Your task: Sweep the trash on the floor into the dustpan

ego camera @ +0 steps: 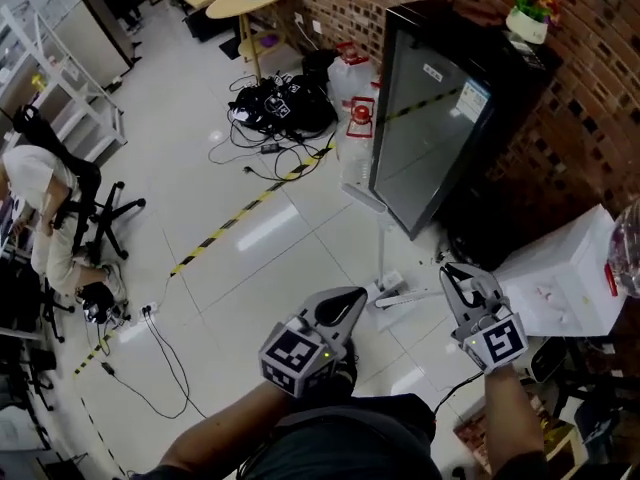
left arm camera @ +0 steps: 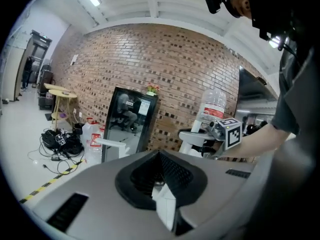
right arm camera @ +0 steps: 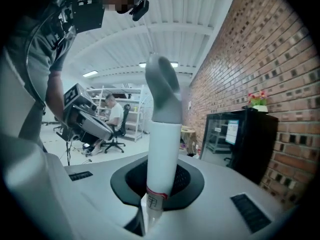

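My right gripper (ego camera: 468, 290) is shut on a white pole with a grey end (right arm camera: 161, 134), which stands up between its jaws in the right gripper view. In the head view a white bar (ego camera: 410, 295) runs left from that gripper over the tiled floor (ego camera: 260, 238). A thin white upright pole (ego camera: 383, 240) stands just beyond it, in front of the fridge. My left gripper (ego camera: 345, 308) is held low at the centre with its jaws closed on a short white piece (left arm camera: 165, 204); I cannot tell what that piece belongs to. No trash or dustpan is recognisable.
A black glass-door fridge (ego camera: 440, 118) stands against the brick wall, with water jugs (ego camera: 352, 78) and a cable tangle (ego camera: 280, 103) to its left. A white water dispenser (ego camera: 560, 278) is at the right. Yellow-black tape (ego camera: 230, 218) crosses the floor. A seated person (ego camera: 40, 208) is far left.
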`<state>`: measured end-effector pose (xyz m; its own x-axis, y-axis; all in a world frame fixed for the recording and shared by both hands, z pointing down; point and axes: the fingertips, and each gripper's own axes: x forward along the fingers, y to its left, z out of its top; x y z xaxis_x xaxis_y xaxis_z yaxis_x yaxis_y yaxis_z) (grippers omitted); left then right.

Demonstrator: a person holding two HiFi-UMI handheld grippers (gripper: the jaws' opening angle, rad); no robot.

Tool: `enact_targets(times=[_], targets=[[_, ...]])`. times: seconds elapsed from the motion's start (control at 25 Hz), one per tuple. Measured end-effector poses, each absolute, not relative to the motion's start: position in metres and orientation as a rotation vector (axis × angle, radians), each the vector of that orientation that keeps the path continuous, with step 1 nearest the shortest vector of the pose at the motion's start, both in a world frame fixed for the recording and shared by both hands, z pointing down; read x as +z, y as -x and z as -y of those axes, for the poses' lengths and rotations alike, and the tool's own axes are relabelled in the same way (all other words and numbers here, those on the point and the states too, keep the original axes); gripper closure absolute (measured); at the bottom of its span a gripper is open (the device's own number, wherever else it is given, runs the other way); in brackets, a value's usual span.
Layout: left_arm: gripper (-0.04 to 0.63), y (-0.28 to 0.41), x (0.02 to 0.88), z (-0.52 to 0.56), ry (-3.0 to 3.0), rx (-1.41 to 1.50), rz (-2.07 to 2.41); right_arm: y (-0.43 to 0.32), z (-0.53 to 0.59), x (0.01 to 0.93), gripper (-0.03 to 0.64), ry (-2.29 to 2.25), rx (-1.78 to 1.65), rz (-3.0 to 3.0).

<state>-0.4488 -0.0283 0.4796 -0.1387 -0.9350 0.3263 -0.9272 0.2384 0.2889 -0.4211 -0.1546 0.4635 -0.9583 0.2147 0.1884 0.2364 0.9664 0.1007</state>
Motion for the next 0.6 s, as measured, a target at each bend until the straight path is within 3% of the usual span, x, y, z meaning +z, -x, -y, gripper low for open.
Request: enact_targets(times=[0.6], targets=[[0.591, 0.262, 0.443, 0.196, -1.960, -0.108, 1.934, 0.157, 0.281, 0.393, 0.581, -0.317, 0.008, 3.076]])
